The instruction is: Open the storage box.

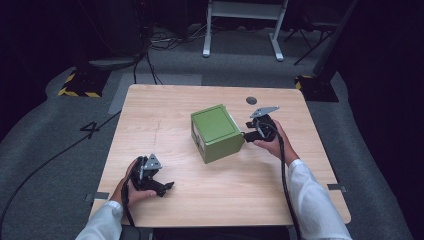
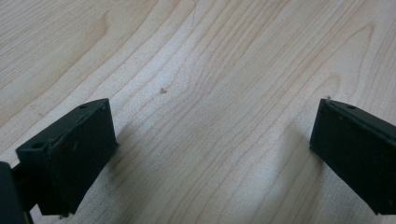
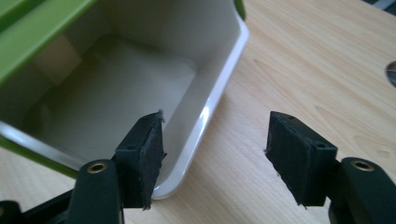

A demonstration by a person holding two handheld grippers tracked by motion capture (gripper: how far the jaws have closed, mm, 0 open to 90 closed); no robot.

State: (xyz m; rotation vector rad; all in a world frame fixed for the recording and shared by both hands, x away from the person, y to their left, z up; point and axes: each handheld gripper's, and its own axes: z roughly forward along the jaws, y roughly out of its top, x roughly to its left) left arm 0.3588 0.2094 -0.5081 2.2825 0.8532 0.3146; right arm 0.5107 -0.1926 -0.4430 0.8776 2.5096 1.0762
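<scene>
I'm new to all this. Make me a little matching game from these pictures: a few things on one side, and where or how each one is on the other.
Things:
1. green box
2. left hand-held gripper
3. right hand-held gripper
4. dark round hole

Places or states:
A. in the tabletop near the far edge
B. lying on its side mid-table, white inside
C. open over bare wood at the near left
D. open, one jaw inside the box's mouth, one outside its rim

Pairs: 1-B, 2-C, 3-D, 4-A
</scene>
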